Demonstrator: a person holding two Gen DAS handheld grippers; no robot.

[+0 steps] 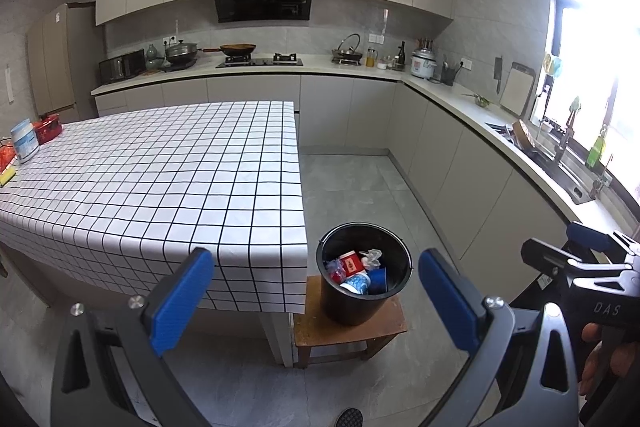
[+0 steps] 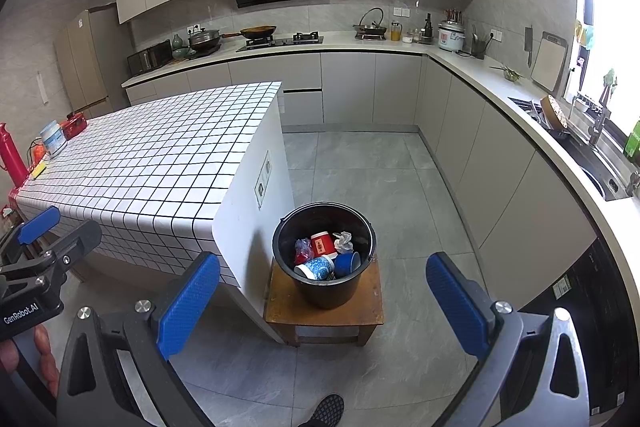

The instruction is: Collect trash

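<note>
A: Beside the table (image 1: 160, 183), on a low wooden stool (image 2: 280, 303), the black bucket (image 2: 344, 291) is standing, and we are looking down into it from both wrist cameras.

B: Yes. Inside it we are seeing the trash: a red cup (image 2: 322, 243), a blue cup (image 2: 347, 263), a cup with a blue and white pattern (image 2: 316, 267), a crumpled white tissue (image 2: 343, 241) and a small blue and red wrapper (image 2: 303, 250). They are lying together at the bottom, touching each other.

A: What are we holding in the left gripper (image 1: 316, 301)?

B: Nothing. Its two blue pads (image 1: 182, 301) are standing wide apart, and between them we are seeing only the tablecloth edge, the floor and the bucket farther off.

A: And the right gripper (image 2: 324, 303)?

B: The same. Its fingers are spread wide and nothing is sitting between them. In the left view we are also seeing it from the side, at the right edge, with a hand (image 1: 600, 359) around its handle.

A: The checked tablecloth is looking bare over most of its top.

B: Only at the far left end some things are standing: a white jar (image 2: 53, 138), a red box (image 2: 74, 125) just behind it, and a red bottle (image 2: 12, 157) at the border of the right view. They are well apart from the bucket.

A: At the bottom of the right view a dark shoe (image 2: 328, 409) is showing on the grey floor.
</note>
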